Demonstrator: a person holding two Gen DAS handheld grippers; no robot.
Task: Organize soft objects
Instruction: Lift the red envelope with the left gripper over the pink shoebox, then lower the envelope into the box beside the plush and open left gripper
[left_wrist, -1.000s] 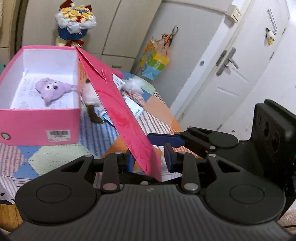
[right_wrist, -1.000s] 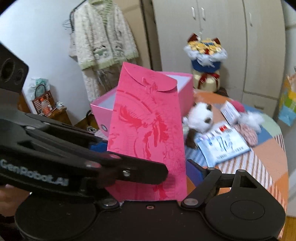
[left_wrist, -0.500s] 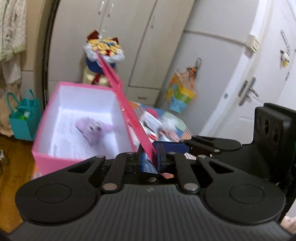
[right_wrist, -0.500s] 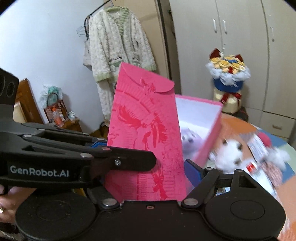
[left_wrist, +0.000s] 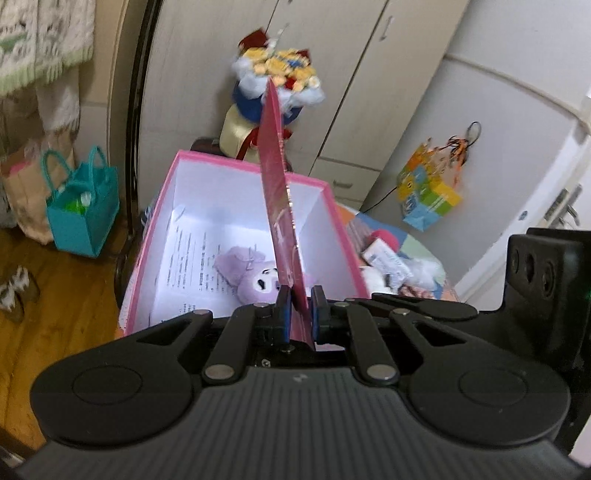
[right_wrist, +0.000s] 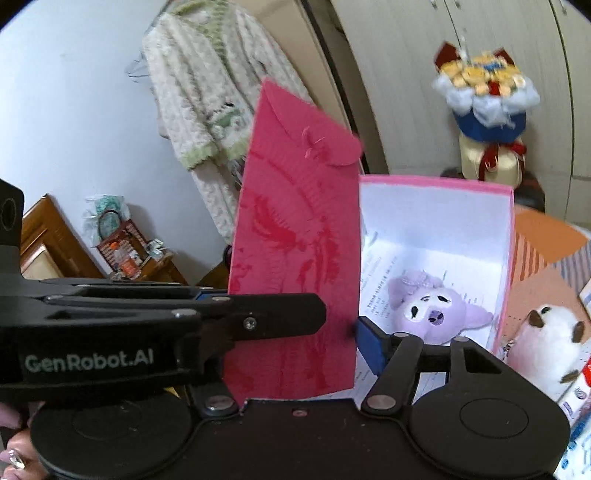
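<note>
My left tool is clenched on the lower end of the red envelope, whose long axis stands upright, directly over the open pink box ahead. My right tool is released, jaws spread beside the envelope. The purple plush lies inside.

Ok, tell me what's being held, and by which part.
The left hand-held gripper pinches the red envelope near its bottom edge; the right one holds nothing.
</note>
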